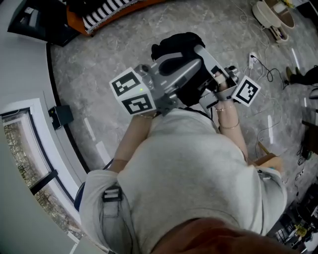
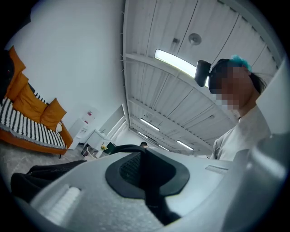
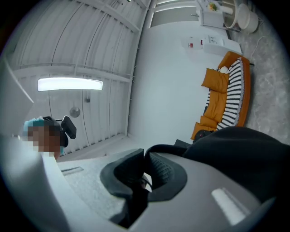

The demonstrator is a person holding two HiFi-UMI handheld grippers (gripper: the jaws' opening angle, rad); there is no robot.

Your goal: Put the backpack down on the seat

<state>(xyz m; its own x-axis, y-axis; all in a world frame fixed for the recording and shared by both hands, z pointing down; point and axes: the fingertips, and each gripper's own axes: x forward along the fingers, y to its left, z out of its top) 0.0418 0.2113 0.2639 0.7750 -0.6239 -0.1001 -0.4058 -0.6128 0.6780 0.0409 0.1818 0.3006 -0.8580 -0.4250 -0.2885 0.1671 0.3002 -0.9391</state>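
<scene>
A black backpack (image 1: 174, 44) hangs in front of the person, over the grey stone floor. My left gripper (image 1: 191, 62) reaches into it from the left and is shut on a black strap (image 2: 122, 147); the bag's body (image 2: 41, 174) shows low on the left in the left gripper view. My right gripper (image 1: 216, 82) comes in from the right. Its pads stand almost together, with another black strap (image 3: 165, 148) running from the bag (image 3: 244, 149) in between them. The seat is an orange sofa with a striped cushion (image 1: 107, 12), seen at the far top of the head view, apart from the bag.
White cables and a power strip (image 1: 253, 59) lie on the floor at the right, near a round beige stand (image 1: 273, 15). A curved wall with a window (image 1: 30, 149) runs down the left. A cardboard box (image 1: 266, 159) sits by the person's right side.
</scene>
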